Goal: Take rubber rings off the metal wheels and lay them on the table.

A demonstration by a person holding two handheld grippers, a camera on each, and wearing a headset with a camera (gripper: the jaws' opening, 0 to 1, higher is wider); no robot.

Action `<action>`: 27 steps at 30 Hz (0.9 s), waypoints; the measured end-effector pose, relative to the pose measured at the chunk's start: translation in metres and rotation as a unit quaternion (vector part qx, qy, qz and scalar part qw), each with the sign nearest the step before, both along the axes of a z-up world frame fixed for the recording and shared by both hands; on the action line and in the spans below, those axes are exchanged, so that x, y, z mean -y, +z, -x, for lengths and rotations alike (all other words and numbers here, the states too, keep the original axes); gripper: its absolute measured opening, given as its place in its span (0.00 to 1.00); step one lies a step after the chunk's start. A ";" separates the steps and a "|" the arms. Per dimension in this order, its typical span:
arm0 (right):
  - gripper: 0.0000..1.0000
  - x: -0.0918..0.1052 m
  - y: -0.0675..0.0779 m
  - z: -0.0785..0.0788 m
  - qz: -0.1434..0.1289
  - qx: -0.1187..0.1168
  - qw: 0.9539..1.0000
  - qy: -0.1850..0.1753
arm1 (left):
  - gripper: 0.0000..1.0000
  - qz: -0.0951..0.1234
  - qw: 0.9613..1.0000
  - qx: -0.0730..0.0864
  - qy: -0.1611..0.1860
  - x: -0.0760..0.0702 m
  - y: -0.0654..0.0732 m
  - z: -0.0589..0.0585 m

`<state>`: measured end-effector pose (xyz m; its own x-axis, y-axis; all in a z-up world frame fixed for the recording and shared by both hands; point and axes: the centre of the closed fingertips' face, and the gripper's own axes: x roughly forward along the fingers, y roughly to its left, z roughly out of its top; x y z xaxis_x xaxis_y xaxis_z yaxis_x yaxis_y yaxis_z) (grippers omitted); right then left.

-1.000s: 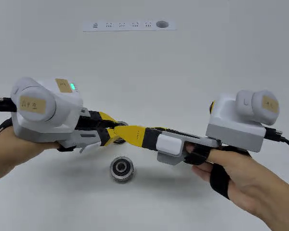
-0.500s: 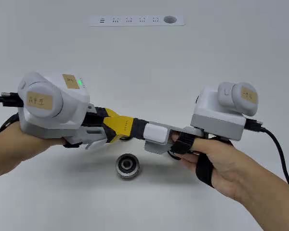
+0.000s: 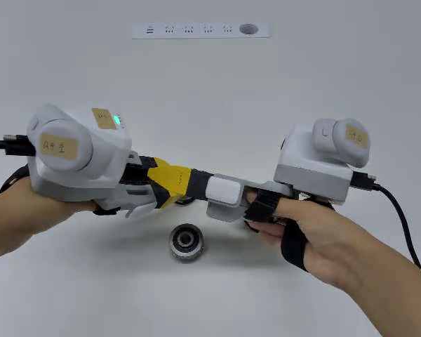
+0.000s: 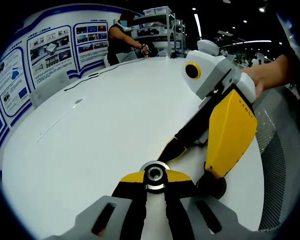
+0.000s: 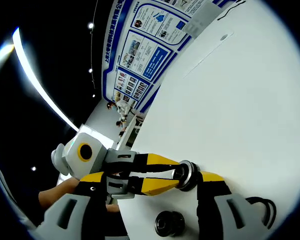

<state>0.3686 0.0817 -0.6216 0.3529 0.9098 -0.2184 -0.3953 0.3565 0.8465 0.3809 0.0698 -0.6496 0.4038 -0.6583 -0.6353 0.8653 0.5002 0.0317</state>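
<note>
Left tongs [image 4: 155,182] pinch a metal wheel [image 4: 155,173], its rubber ring [image 5: 188,175] apparently still on; right tongs [image 4: 192,157] gape beside it. Another wheel [image 3: 186,241] lies on the tabletop [image 3: 196,105] beneath them, stripping barely begun.

A tan side label [image 3: 59,145] on the rounded end of the left gripper [image 3: 177,201] bore dark handwriting that looked like "A4" followed by a Chinese character, possibly 左. A tan top label [image 3: 103,118] on the same gripper carried marks too faint to read. The right gripper [image 3: 161,184] had its own tan tag [image 3: 356,136], whose handwriting could not be made out. In the left gripper view, the right gripper's broad yellow jaw carried a short line of small dark capitals, not surely legible. The power strip [image 3: 200,29] showed only tiny marks. The wall posters [image 4: 50,47] held blue-framed print, and a blue band [image 5: 121,31] above them bore white Chinese characters, all too small to read.
</note>
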 end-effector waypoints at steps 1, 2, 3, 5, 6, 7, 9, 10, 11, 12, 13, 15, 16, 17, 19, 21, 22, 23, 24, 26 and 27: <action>0.74 0.000 0.000 0.000 0.000 0.000 1.000 0.001 | 0.12 0.000 1.000 0.000 0.000 0.000 0.000 0.000; 0.74 0.000 0.001 0.001 -0.002 0.000 1.000 0.003 | 0.12 0.000 1.000 0.000 0.000 0.000 0.000 0.000; 0.73 0.000 0.001 0.002 -0.003 0.000 1.000 0.004 | 0.12 0.000 1.000 0.000 0.000 0.000 0.000 0.000; 0.72 0.001 0.001 0.003 -0.006 -0.004 1.000 0.005 | 0.12 0.001 1.000 -0.001 0.000 0.000 0.000 0.000; 0.71 0.002 0.001 0.003 -0.008 -0.006 1.000 0.005 | 0.12 0.001 1.000 -0.001 0.000 0.000 0.000 0.000; 0.70 0.004 0.001 0.003 -0.011 -0.009 1.000 0.004 | 0.12 0.001 1.000 -0.001 0.000 0.000 0.000 0.000; 0.68 0.005 0.000 0.003 -0.014 -0.012 1.000 0.001 | 0.12 0.001 1.000 -0.001 0.000 0.000 0.000 0.000; 0.67 0.006 0.000 0.003 -0.014 -0.012 1.000 0.000 | 0.12 0.001 1.000 -0.001 0.000 0.000 0.000 0.000; 0.65 0.006 0.000 0.003 -0.014 -0.013 1.000 -0.001 | 0.12 0.002 1.000 -0.001 0.000 0.000 0.000 0.000; 0.64 0.007 -0.001 0.002 -0.013 -0.014 1.000 -0.004 | 0.12 0.003 1.000 -0.001 0.001 0.000 0.000 0.000; 0.63 0.008 -0.001 0.002 -0.014 -0.014 1.000 -0.005 | 0.12 0.003 1.000 -0.001 0.001 0.000 0.000 0.000; 0.61 0.009 -0.001 0.001 -0.014 -0.016 1.000 -0.009 | 0.12 0.002 1.000 -0.001 0.001 0.000 0.000 0.000; 0.60 0.010 0.000 0.000 -0.016 -0.015 1.000 -0.013 | 0.12 0.002 1.000 -0.001 0.001 0.000 0.000 0.000; 0.58 0.011 0.001 -0.002 -0.018 -0.016 1.000 -0.016 | 0.12 0.002 1.000 -0.001 0.001 0.000 0.000 0.000; 0.57 0.011 0.000 -0.002 -0.017 -0.020 1.000 -0.016 | 0.12 0.003 1.000 -0.001 0.001 0.000 0.000 0.000; 0.54 0.012 -0.002 -0.003 -0.013 -0.020 1.000 -0.017 | 0.12 0.002 1.000 -0.001 0.001 0.000 0.000 0.000; 0.52 0.013 -0.004 -0.004 -0.007 -0.023 0.999 -0.022 | 0.12 0.002 1.000 -0.001 0.001 0.000 0.000 0.001; 0.48 0.014 -0.007 -0.005 -0.003 -0.025 0.999 -0.025 | 0.12 0.002 1.000 -0.001 0.001 0.000 0.000 0.001; 0.43 0.015 -0.011 -0.006 0.006 -0.028 0.999 -0.029 | 0.12 0.002 1.000 -0.001 0.001 0.000 0.000 0.001; 0.30 0.020 -0.022 -0.011 0.028 -0.036 0.998 -0.040 | 0.12 0.003 1.000 -0.001 0.001 0.000 0.000 0.001; 0.24 0.021 -0.026 -0.012 0.033 -0.039 0.998 -0.042 | 0.12 0.004 1.000 -0.002 0.001 0.000 0.000 0.001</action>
<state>0.3804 0.0607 -0.6479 0.4068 0.8604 -0.3068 -0.2955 0.4418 0.8471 0.3801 0.0700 -0.6495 0.4032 -0.6619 -0.6319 0.8642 0.5026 0.0250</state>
